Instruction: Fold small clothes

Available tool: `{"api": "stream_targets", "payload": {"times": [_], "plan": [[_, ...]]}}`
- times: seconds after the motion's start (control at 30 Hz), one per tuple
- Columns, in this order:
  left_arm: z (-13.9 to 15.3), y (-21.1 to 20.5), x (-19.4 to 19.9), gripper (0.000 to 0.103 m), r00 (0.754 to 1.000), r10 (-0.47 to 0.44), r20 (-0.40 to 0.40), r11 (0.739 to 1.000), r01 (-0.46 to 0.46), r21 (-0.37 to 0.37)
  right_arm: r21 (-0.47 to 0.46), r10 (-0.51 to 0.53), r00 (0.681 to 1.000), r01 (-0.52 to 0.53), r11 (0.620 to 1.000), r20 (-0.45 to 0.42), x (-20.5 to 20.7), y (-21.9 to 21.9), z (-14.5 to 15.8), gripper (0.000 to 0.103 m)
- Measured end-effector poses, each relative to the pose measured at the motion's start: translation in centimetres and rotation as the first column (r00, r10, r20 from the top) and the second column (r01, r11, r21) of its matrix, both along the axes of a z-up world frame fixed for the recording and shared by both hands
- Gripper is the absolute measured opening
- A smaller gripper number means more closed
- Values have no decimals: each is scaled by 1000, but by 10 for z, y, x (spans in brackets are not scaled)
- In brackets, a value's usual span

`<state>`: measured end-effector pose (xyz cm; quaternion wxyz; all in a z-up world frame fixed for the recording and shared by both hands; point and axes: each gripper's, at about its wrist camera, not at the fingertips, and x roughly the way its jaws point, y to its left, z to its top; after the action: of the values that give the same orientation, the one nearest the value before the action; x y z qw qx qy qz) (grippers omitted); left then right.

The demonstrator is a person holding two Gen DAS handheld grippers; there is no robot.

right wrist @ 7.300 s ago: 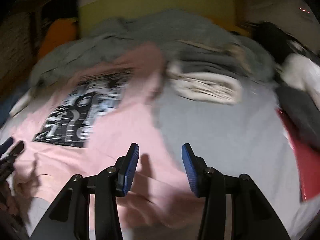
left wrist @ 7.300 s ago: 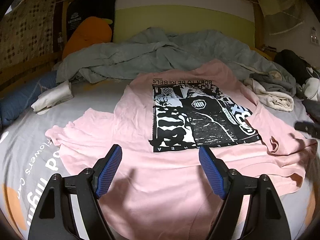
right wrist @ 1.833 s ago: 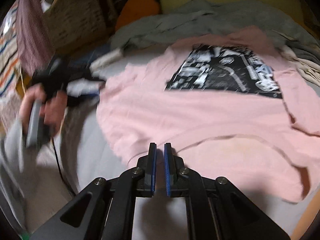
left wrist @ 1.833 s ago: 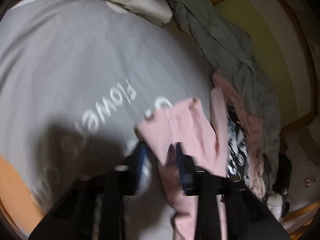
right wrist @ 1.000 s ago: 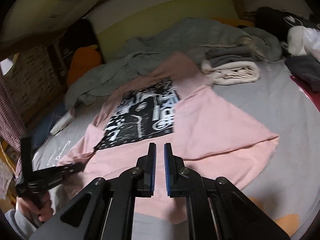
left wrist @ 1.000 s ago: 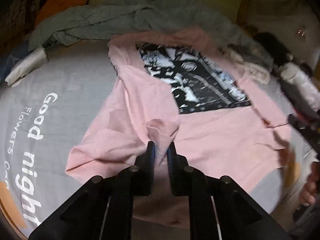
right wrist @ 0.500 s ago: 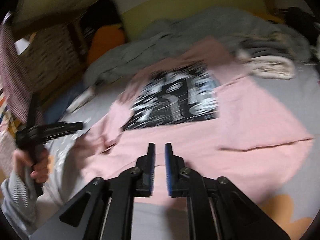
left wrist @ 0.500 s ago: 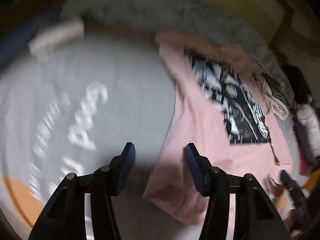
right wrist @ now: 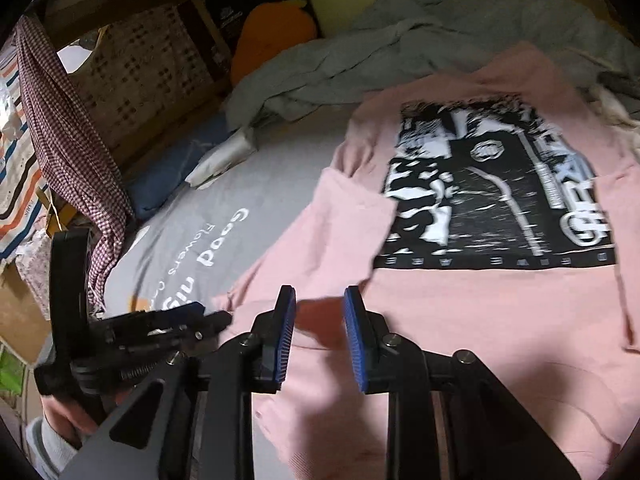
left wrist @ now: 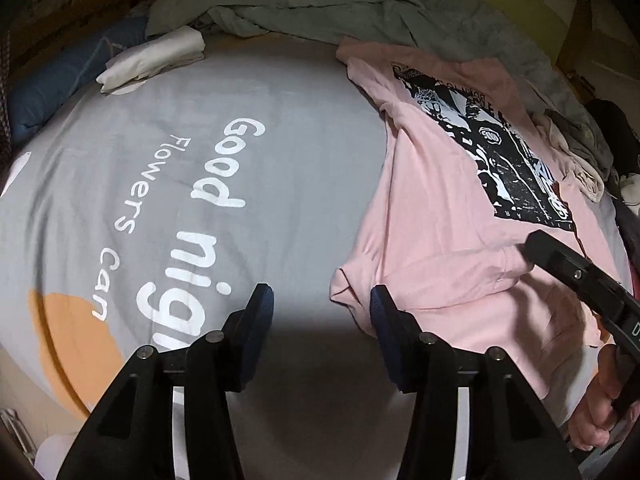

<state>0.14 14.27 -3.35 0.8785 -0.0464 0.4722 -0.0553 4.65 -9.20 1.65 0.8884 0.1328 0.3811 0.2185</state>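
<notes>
Since your left gripper [left wrist: 320,312] let go of the sleeve, that sleeve lies folded onto the pink T-shirt [right wrist: 500,312] on the bed [left wrist: 160,140]; right gripper [right wrist: 318,328] fingers narrow, opening, empty.

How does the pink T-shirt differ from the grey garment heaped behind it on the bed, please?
The pink T-shirt lies spread fairly flat, with one sleeve folded in over its body; the grey garment is bunched and crumpled. The pink T-shirt carries a large black-and-white print, whereas the grey garment looks plain. The pink T-shirt lies near the grippers, the grey garment farther back. Both rest on the grey bedsheet.
</notes>
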Motion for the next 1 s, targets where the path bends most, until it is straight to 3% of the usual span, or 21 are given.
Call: {"api": "stream_targets", "payload": {"times": [0.17,0.3,0.4,0.47,0.57,0.63,0.8,0.87,1.0], "plan": [[-1,-3,-8,53,1000,10,9,999,-10,48,14,3,1000,-3,1000,-26,0,9,-8,26],[4,-1,-23,52,999,9,50,999,-11,39,-92,9,999,-13,996,-51,-9,11,-21,26],[14,12,-27,52,996,-1,85,995,10,-100,-125,19,998,-27,992,-63,-24,5,-30,26],[19,24,-19,50,995,26,96,977,-5,-211,-143,13,999,-18,990,-34,-39,-1,-26,26],[22,34,4,22,998,31,63,921,-4,-389,-126,-11,1000,13,992,20,-51,-7,-12,26],[21,36,21,22,999,32,37,888,-11,-460,-96,-20,998,25,995,58,-49,-8,0,26],[8,31,39,18,998,33,-50,923,-49,-383,-89,-19,994,29,996,111,-24,7,22,26],[0,31,33,13,995,27,-92,928,-59,-367,-99,-6,996,15,995,89,-8,20,23,26],[1,35,5,9,997,6,-83,931,-35,-364,-89,39,999,-40,995,-6,12,38,6,26]]}}
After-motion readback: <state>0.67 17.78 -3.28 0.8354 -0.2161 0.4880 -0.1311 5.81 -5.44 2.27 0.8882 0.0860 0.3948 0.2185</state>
